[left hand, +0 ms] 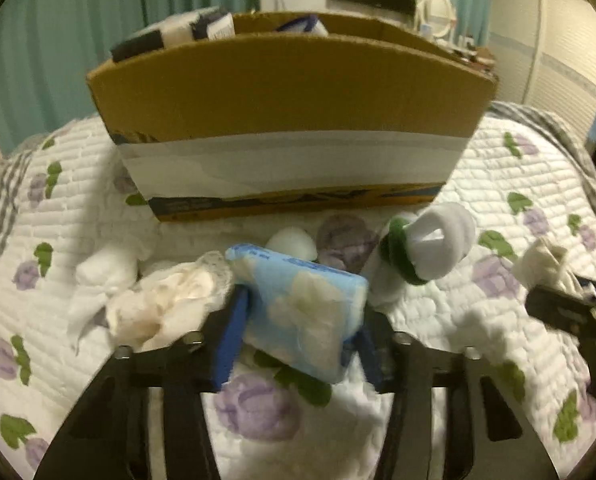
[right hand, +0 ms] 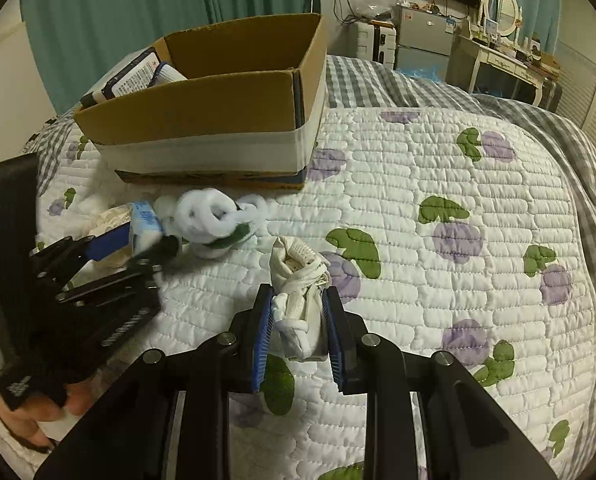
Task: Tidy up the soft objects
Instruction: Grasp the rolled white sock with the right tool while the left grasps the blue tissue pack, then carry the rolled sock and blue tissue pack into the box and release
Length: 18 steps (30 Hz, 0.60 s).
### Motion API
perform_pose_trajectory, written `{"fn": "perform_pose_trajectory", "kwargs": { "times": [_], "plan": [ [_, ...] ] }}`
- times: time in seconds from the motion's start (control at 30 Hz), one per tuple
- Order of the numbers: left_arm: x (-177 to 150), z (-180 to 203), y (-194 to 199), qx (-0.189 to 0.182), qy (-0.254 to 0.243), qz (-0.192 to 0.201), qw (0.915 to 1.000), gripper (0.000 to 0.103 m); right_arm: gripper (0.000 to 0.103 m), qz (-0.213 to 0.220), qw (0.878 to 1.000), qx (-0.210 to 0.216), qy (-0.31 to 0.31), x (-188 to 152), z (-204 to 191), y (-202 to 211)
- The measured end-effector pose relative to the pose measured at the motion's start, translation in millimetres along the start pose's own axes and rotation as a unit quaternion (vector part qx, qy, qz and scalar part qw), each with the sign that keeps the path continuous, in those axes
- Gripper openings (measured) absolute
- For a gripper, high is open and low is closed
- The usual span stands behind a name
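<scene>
So both grippers have something in them on the bed's floral quilt [right hand: 438, 280]. The left gripper [left hand: 298, 320] has its blue pads clamped on either side of a light blue plastic pack [left hand: 304, 306] with some whitish soft stuff inside, held a bit tilted just above the quilt. The right gripper [right hand: 298, 332] is closed on a cream sock bundle [right hand: 300, 300], which sticks up between the pads and looks knotted or rolled. The cardboard box [left hand: 282, 92] sits right behind the pile, open at the top, with a wide white band of tape around it, and there are already a couple of packs in it, a dark one [right hand: 132, 76] leaning at the left end and a blue and white one [right hand: 170, 74] next to it. Still loose on the quilt in front of the box: a white rolled sock with a green band [left hand: 422, 244] just right of the blue pack, a crumpled cream cloth [left hand: 170, 300] touching the left pad, a small white bundle [left hand: 106, 272] further left, and a round white ball [left hand: 292, 242] behind the pack. In the right wrist view you can see the person's hand [right hand: 30, 412] wrapped around the left gripper's handle down in the corner. Green curtains [right hand: 118, 12] hang behind the box
</scene>
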<state>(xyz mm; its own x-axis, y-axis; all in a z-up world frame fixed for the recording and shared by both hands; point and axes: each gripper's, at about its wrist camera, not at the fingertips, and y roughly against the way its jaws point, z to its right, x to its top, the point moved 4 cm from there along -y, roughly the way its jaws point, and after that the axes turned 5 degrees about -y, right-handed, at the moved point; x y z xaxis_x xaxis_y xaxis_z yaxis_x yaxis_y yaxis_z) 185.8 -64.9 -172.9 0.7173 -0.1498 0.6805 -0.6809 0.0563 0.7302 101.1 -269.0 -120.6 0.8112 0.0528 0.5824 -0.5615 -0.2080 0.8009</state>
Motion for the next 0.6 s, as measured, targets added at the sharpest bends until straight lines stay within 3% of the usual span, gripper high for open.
{"fn": "perform_pose_trajectory", "kwargs": {
  "times": [0.13,0.4,0.6],
  "plan": [
    [-6.6,-4.7,24.5,-0.008,-0.017,0.008,0.9998,0.029,0.025,0.014,1.000,0.006,0.002,1.2,-3.6,11.7],
    [-13.8,-25.0,82.4,-0.049,-0.007,0.031,0.9983,0.029,0.025,0.054,0.998,0.013,0.004,2.4,-9.2,48.7],
    [-2.4,-14.1,135.3,-0.086,-0.029,0.067,0.9936,0.029,0.025,0.084,0.996,0.035,-0.004,9.7,-16.5,82.3]
  ]
}}
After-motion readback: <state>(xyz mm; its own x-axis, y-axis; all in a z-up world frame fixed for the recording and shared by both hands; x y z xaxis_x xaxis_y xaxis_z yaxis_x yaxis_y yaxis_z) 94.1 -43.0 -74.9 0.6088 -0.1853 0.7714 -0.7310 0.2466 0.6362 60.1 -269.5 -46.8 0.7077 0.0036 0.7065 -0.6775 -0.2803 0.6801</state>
